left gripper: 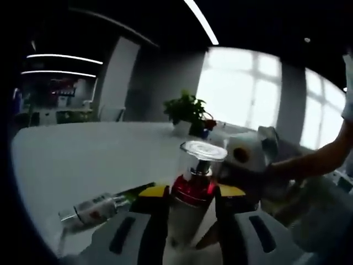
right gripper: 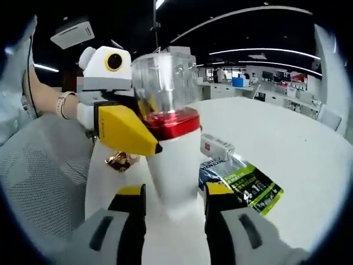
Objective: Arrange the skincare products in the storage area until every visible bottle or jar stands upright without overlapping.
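Left gripper view shows a white pump bottle (left gripper: pixel 193 190) with a red collar and clear cap standing between the left gripper (left gripper: pixel 190 201) jaws, whose yellow tips press its shoulders, clamped on it. Right gripper view shows the same bottle (right gripper: pixel 168 149) just ahead of the right gripper (right gripper: pixel 172 201), whose jaws stand spread and apart from it. A small clear bottle (left gripper: pixel 94 208) lies on its side on the white table (left gripper: pixel 83 154); a green sachet (right gripper: pixel 248 185) lies flat nearby.
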Available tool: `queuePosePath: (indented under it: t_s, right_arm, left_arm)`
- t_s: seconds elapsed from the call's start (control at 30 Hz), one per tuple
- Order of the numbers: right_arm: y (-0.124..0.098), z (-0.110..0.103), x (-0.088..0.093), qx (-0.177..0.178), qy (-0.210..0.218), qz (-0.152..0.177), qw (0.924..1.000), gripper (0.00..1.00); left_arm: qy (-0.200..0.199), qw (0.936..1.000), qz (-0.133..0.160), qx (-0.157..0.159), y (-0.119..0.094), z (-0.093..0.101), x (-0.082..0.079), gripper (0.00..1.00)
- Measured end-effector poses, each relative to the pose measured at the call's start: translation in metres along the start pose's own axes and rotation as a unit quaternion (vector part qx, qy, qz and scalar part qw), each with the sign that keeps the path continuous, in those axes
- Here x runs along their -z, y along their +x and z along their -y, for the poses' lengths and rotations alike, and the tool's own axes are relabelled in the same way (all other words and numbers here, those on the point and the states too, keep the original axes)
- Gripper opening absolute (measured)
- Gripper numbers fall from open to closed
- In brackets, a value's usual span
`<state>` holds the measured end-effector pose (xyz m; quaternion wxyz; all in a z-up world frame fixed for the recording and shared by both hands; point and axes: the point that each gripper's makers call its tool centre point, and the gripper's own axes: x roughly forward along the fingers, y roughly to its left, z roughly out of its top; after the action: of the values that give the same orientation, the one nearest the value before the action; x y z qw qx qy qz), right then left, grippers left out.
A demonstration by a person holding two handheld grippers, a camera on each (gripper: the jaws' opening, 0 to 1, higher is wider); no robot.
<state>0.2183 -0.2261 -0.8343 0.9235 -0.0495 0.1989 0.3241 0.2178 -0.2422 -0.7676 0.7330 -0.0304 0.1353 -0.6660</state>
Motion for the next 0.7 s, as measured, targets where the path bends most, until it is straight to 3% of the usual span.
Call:
queuePosePath:
  t_s: [0.3, 0.5, 0.7]
  right_arm:
    - [-0.011, -0.004, -0.001, 0.025, 0.024, -0.003, 0.9994, 0.58]
    - [-0.018, -0.007, -0.005, 0.034, 0.044, -0.011, 0.9984, 0.75]
    - [-0.027, -0.009, -0.018, 0.047, 0.047, 0.001, 0.9978, 0.83]
  left_arm:
    - [0.000, 0.9999, -0.002, -0.016, -0.010, -0.008, -0.003, 0.41]
    - [0.000, 0.9995, 0.000, -0.032, -0.022, -0.016, -0.009, 0.55]
    - [0.006, 0.9989, -0.008, -0.046, -0.038, -0.019, -0.008, 0.66]
